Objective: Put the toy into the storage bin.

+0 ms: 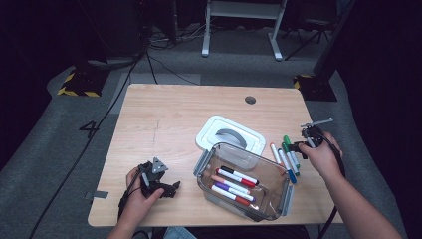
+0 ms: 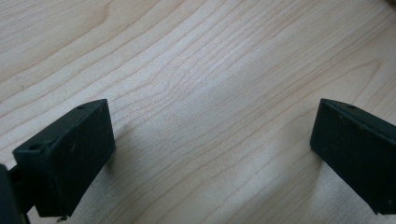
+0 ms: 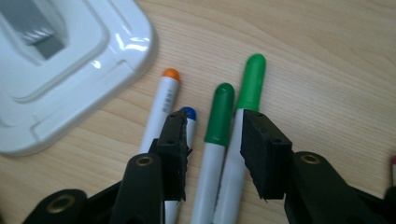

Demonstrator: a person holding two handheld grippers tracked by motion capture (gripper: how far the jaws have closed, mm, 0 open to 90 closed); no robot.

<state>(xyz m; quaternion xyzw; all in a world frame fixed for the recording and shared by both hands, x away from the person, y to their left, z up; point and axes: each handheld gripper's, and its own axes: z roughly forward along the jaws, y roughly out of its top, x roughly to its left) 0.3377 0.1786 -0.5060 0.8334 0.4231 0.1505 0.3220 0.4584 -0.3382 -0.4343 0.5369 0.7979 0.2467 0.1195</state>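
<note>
- A clear container (image 1: 244, 181) is sitting on the table (image 1: 164, 114) near its front edge, right of centre.
- Several markers (image 1: 234, 186) are lying inside the container.
- A lid (image 1: 230, 134) is lying just behind the container, touching its far rim.
- A row of loose markers (image 1: 286, 157) is lying on the table right of the container and lid.
- The right gripper (image 3: 212, 144) is standing over that row, one marker (image 3: 215, 140) lying between its jaws.
- The left gripper (image 1: 166, 188) is resting left of the container, well apart from it.
</note>
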